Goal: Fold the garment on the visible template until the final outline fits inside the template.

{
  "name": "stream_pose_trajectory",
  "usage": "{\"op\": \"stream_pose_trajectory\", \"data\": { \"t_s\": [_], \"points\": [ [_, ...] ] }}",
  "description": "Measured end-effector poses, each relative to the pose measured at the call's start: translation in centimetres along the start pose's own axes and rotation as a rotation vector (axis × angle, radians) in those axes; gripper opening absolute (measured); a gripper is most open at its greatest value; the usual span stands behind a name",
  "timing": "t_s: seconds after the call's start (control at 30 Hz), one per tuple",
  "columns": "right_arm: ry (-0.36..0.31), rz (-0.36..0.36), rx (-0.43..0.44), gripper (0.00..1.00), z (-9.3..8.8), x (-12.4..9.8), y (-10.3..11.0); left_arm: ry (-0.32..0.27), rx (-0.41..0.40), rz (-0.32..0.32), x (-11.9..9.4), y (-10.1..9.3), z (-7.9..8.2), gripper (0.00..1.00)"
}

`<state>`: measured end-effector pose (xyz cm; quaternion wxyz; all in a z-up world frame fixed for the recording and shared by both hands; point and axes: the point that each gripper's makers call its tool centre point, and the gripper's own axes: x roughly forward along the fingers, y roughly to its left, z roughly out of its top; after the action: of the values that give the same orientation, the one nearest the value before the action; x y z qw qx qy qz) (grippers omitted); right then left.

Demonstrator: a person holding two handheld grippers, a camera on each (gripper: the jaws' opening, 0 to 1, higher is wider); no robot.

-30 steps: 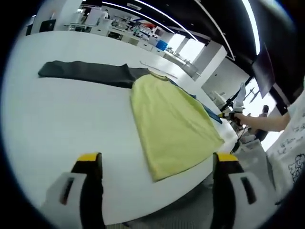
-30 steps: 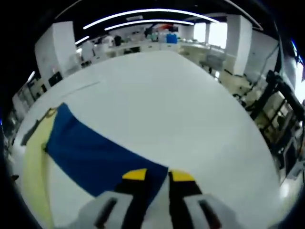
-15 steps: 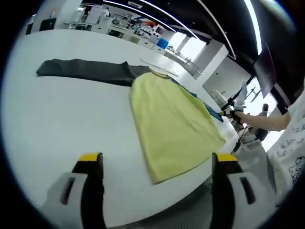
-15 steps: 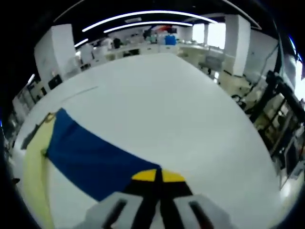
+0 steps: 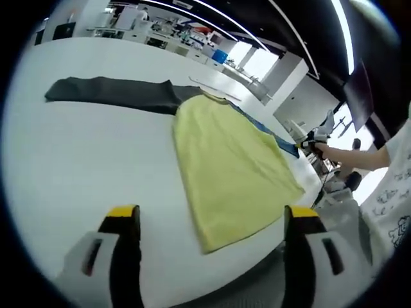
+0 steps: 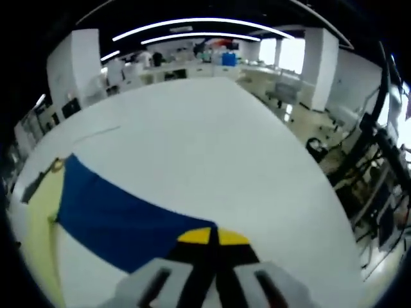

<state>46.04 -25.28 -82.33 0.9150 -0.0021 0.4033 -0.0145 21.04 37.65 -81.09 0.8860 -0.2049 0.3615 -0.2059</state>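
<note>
Garment's yellow body [image 5: 231, 167] flat on white table [image 5: 83, 160], dark sleeve [image 5: 109, 95] stretched far left, right gripper [image 6: 212, 237] pinching blue sleeve's [image 6: 122, 221] near edge, left gripper [image 5: 215, 215] hovering wide open above near hem.

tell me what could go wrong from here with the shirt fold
The right gripper is shut on the blue sleeve at its very edge, so the cloth may slip out mid-fold. The yellow shirt body lies close to the table edge, so a pull could drag it off. The left gripper hangs open, steadying nothing.
</note>
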Motion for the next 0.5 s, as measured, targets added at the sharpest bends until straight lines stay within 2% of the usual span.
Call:
{"op": "stream_pose_trajectory", "data": {
  "t_s": [0.2, 0.3, 0.5],
  "points": [
    [0.0, -0.01, -0.014, 0.0, 1.0, 0.5, -0.2, 0.0, 0.002, 0.003, 0.3, -0.1, 0.4, 0.9],
    [0.005, -0.013, -0.035, 0.0, 1.0, 0.5, 0.2, -0.003, -0.003, 0.007, 0.5, 0.0, 0.4, 0.89],
    [0.01, -0.018, -0.036, 0.0, 1.2, 1.7, -0.9, 0.002, -0.009, 0.008, 0.7, -0.1, 0.2, 0.88]
  ]
}}
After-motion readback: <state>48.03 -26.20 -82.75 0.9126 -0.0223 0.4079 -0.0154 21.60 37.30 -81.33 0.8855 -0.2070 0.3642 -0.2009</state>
